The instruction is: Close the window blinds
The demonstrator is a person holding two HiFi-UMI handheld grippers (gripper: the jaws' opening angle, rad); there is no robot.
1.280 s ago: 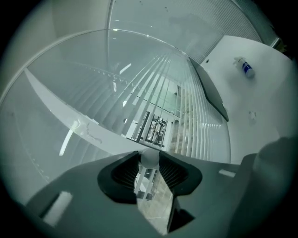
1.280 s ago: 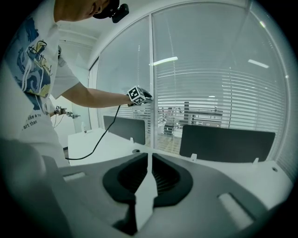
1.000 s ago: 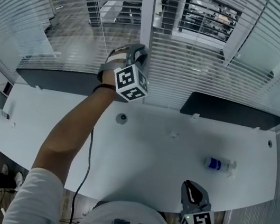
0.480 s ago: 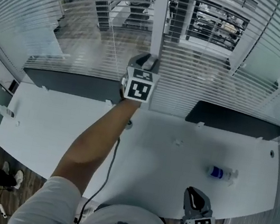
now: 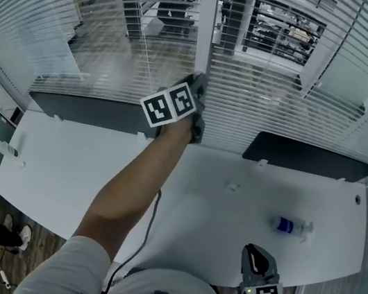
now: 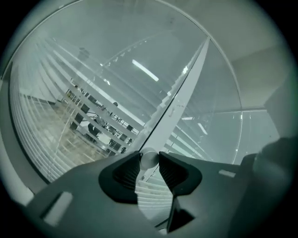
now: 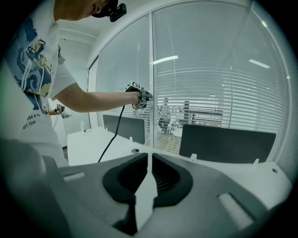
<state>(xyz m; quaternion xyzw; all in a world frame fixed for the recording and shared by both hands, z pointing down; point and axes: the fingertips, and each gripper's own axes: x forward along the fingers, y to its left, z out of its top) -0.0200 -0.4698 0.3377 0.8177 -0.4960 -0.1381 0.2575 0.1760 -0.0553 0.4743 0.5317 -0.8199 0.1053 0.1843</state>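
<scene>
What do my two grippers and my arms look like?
The left gripper and right gripper are dark grey, each carrying a white cube printed with black square markers. A black cable hangs from the left one. The left arm has a short white sleeve.

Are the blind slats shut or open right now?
Open: the room beyond shows between the slats. The left gripper is clamped on the tilt wand.

Head view steep down, L/R gripper views fwd, share blinds (image 5: 266, 101)
</scene>
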